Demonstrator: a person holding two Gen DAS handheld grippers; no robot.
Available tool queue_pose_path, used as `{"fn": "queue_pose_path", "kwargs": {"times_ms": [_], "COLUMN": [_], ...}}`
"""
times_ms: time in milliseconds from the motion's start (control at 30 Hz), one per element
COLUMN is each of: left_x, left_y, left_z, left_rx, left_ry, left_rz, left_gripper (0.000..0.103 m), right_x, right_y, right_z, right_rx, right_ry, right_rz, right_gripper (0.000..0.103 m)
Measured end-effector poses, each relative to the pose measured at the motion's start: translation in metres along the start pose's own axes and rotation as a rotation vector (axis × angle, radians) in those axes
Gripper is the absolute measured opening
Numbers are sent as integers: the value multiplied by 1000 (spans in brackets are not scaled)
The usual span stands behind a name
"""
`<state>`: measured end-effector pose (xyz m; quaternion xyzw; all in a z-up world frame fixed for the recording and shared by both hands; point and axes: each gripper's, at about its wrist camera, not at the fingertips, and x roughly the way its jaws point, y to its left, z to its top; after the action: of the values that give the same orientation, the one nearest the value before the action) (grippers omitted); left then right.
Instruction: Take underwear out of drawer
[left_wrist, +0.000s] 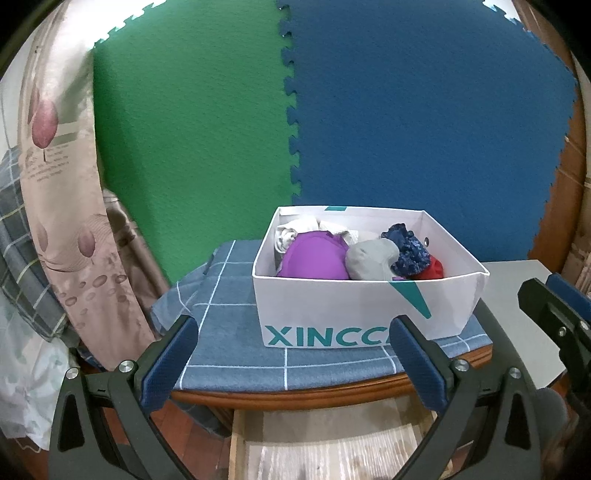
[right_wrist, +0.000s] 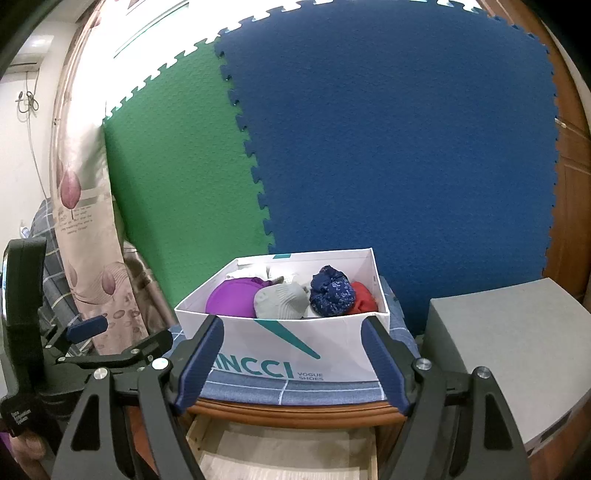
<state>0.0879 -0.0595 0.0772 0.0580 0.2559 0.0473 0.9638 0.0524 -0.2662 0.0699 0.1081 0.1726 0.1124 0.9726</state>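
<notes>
Both the left gripper and right gripper gape empty; the drawer is open, underwear apparently boxed.

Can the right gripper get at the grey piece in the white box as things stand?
Probably yes. The right gripper is open and empty, and the white box has no lid. The grey piece lies on top near the front wall, so only that wall needs clearing from above.
</notes>
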Motion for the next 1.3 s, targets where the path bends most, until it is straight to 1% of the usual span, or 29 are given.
{"fn": "queue_pose_path", "kwargs": {"times_ms": [1300], "left_x": [10], "left_y": [-2], "left_z": [-9], "left_rx": [6], "left_ry": [47], "left_rz": [-13], "left_gripper": [103], "right_x": [4], "right_y": [0], "right_z": [-3], "right_rx": [2], "right_ry": [18], "right_rz": [4], "right_gripper": [79]}}
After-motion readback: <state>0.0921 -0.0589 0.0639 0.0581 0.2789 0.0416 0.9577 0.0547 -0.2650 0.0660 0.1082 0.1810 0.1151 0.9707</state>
